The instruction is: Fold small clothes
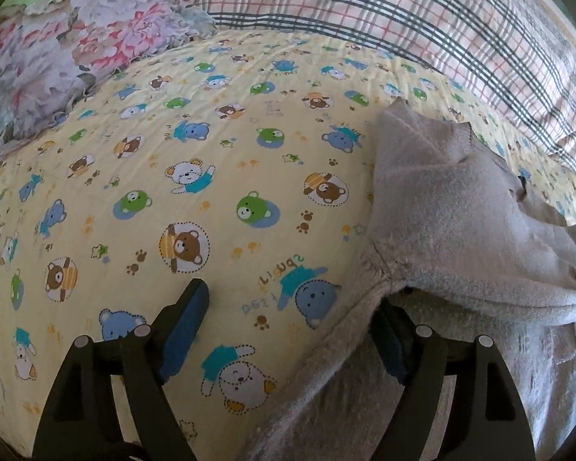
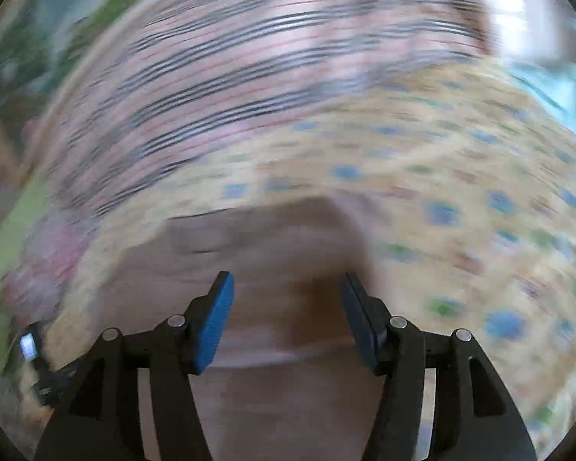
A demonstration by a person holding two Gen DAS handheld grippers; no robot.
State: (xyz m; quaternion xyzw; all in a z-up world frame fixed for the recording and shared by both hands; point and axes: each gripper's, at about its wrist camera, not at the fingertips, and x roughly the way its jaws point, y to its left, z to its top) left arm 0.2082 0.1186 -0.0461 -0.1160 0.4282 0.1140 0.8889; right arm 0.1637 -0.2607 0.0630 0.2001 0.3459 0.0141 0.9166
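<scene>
A small grey-beige fleece garment (image 1: 453, 211) lies crumpled on the yellow bear-print sheet (image 1: 211, 192), at the right of the left wrist view. My left gripper (image 1: 292, 299) is open, its jaws wide apart; the left finger is over bare sheet and the right finger (image 1: 391, 342) is tucked under a fold of the garment's edge. In the right wrist view, which is heavily motion-blurred, my right gripper (image 2: 286, 288) is open above the same garment (image 2: 272, 238), nothing between its pads.
A plaid blanket (image 1: 403, 19) lies across the back of the bed and a floral quilt (image 1: 76, 50) at the back left. In the right wrist view the plaid blanket (image 2: 249, 57) is behind the garment and the bear sheet (image 2: 460, 192) spreads to the right.
</scene>
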